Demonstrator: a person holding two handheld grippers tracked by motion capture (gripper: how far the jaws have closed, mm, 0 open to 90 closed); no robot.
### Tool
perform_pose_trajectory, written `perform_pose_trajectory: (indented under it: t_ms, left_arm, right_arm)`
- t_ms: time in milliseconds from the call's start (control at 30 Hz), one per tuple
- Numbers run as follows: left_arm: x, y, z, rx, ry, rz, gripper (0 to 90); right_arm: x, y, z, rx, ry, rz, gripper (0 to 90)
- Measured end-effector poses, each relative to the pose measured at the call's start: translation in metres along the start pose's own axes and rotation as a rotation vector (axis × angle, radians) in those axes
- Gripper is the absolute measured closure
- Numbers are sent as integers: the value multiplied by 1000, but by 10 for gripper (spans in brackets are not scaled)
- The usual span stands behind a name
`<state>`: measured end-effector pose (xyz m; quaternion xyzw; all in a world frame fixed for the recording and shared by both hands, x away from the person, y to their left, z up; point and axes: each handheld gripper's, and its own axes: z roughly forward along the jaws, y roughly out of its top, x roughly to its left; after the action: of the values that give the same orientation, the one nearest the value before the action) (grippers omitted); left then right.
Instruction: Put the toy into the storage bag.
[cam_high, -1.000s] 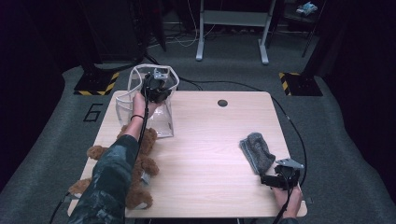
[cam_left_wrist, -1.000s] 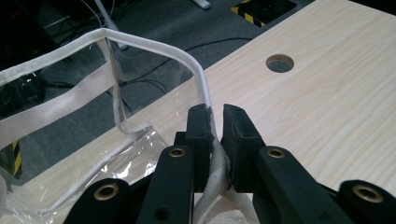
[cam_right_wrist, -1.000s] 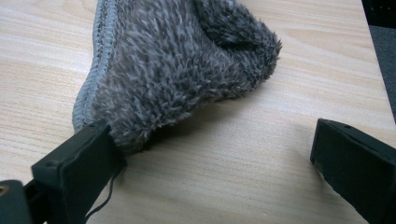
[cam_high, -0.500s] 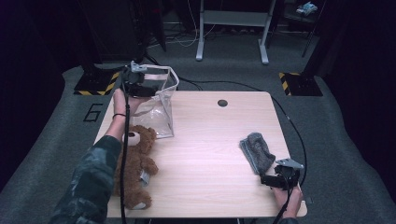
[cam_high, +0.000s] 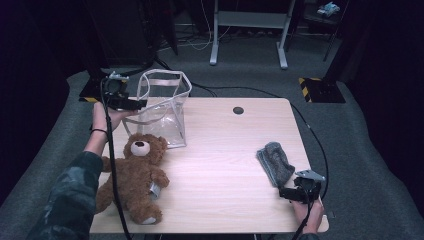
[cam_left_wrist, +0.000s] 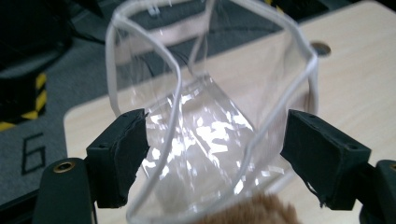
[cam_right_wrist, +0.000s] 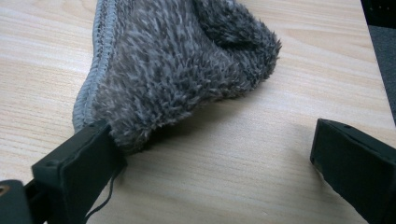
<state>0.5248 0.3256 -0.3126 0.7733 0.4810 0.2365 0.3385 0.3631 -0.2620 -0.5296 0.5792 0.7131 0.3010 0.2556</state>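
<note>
Because the clear plastic bag (cam_high: 162, 107) stands upright just ahead of the left tongs (cam_high: 134, 104), with its white-trimmed rim gaping wide, it looks like a light, springy thing that buckles under any push. In the left gripper view the jaws have just been opening and now stand spread with a gap on both sides; the bag's (cam_left_wrist: 210, 121) near wall and rim lie between them, but the pads do not press on it, so the bag is released. The film is glossy and probably slippery, so the stiffer piped rim seems the best place to pinch, near a corner where the trim keeps its shape.

Just below the left tongs, nearer the person, lies the brown teddy bear (cam_high: 132, 175) on its back, its head touching or almost touching the bag's base. It looks soft and bulky, best taken by the body or a limb.

The right tongs (cam_high: 286, 193) rest at the table's (cam_high: 220, 150) near edge, jaws parted and empty, with the grey fluffy cloth (cam_right_wrist: 177, 65) just in front, its hem brushing one pad.
</note>
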Motion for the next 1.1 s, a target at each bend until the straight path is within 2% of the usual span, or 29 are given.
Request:
perform_pose_trajectory:
  t_ms: [67,100,200,267,300,333,367,400,433,533,567,600,633,667,700,833,900,967,1100]
  left_arm:
    - [4,-7,0,25,-7,-2,210]
    - [7,-12,1,23,-18,-16,210]
    - [10,-19,6,44,-26,-18,204]
    - [11,-22,7,66,-37,-12,202]
    - [10,-22,8,69,-24,-2,210]
    - [9,-22,9,74,-27,5,267]
    - [9,-22,11,86,-20,21,267]
    - [8,-22,12,83,13,20,296]
    - [8,-21,12,83,17,22,348]
    - [10,-22,12,83,20,17,362]
    - [11,-23,11,91,25,25,426]
    - [12,-23,12,95,29,24,426]
    - [13,-24,13,99,13,29,559]
    - [13,-24,13,101,5,31,559]
    - [13,-24,14,109,18,27,598]
    - [14,-21,21,120,-10,4,783]
    - [13,-19,22,124,1,4,800]
    - [13,-16,25,114,-2,-9,833]
    - [14,-13,31,88,29,-42,860]
  right_arm:
    - [0,0,0,0,0,-1,15]
    - [0,0,0,0,1,-1,15]
    - [0,0,0,-1,2,-1,15]
    - [-1,0,0,-1,3,-1,15]
    - [-1,0,0,-1,3,-1,15]
    - [-1,0,0,-1,3,-1,15]
    - [-1,0,0,-1,3,-1,15]
    - [-1,0,0,0,4,0,15]
    - [-1,0,0,-1,3,-1,15]
    - [-1,0,0,-1,4,0,15]
    - [-1,0,0,-1,6,-2,15]
    - [-1,0,0,-1,6,-2,15]
    - [-1,0,0,1,6,4,15]
    - [-1,0,0,1,6,4,15]
    - [-1,0,0,2,6,3,15]
    - [-1,0,0,1,6,1,15]
    - [-1,0,0,2,6,3,15]
    - [-1,0,0,3,8,3,15]
    - [-1,0,0,5,8,10,15]
